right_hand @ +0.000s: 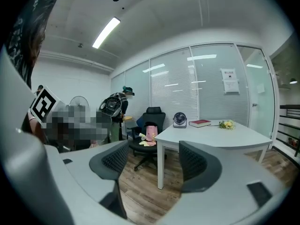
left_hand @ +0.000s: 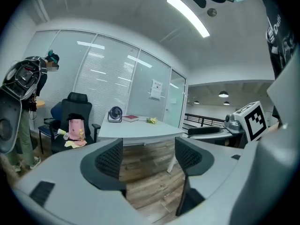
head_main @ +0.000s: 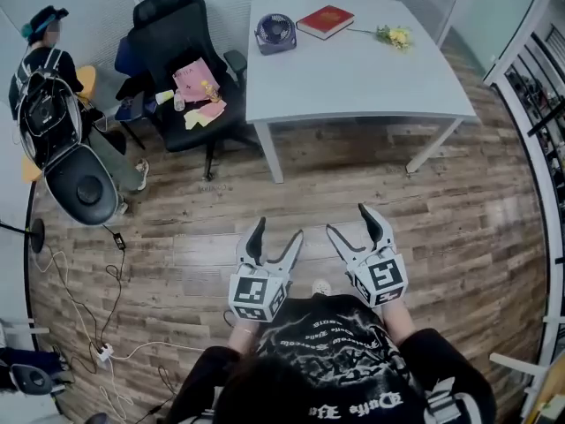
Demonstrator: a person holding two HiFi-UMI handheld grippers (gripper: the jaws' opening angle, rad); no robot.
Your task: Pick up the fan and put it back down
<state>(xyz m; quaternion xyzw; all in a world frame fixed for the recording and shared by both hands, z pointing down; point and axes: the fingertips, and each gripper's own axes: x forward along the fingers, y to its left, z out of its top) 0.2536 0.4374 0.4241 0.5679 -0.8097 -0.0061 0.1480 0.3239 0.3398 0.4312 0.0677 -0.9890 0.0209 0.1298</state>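
While both claws hang over the wood floor [head_main: 371, 193], each holds its two jaws wide apart with nothing between them. The left claw [head_main: 278, 232] and the right claw [head_main: 348, 221] sit side by side, near each other but not touching, and both point toward the table. There are two marker cubes in all. One cube [head_main: 256, 295] sits at the back of the left claw, and the second cube [head_main: 381, 277] sits at the back of the right one. Just behind them is the holder's dark printed shirt [head_main: 344, 343]. Well ahead of both claws, across a stretch of floor, stands one white table [head_main: 371, 87] with three things on it. One small dark fan [head_main: 275, 33] stands upright at the far-left corner, well apart from either claw. One red book [head_main: 325, 21] lies just to its right. One small bunch of yellow flowers [head_main: 395, 35] lies further right again. In the left gripper view the fan shows above the left jaw. In the right gripper view it shows high in the gap between the two jaws. Ahead and to the left of the left claw, beside the table, is one black office chair [head_main: 172, 25]. One pink bag [head_main: 196, 79] and a few small yellow and pink items lie on its seat. Farther left still, one person [head_main: 44, 69] stands carrying a dark pack. One pale cable [head_main: 84, 299] trails over the floor, out to the left of the left claw.
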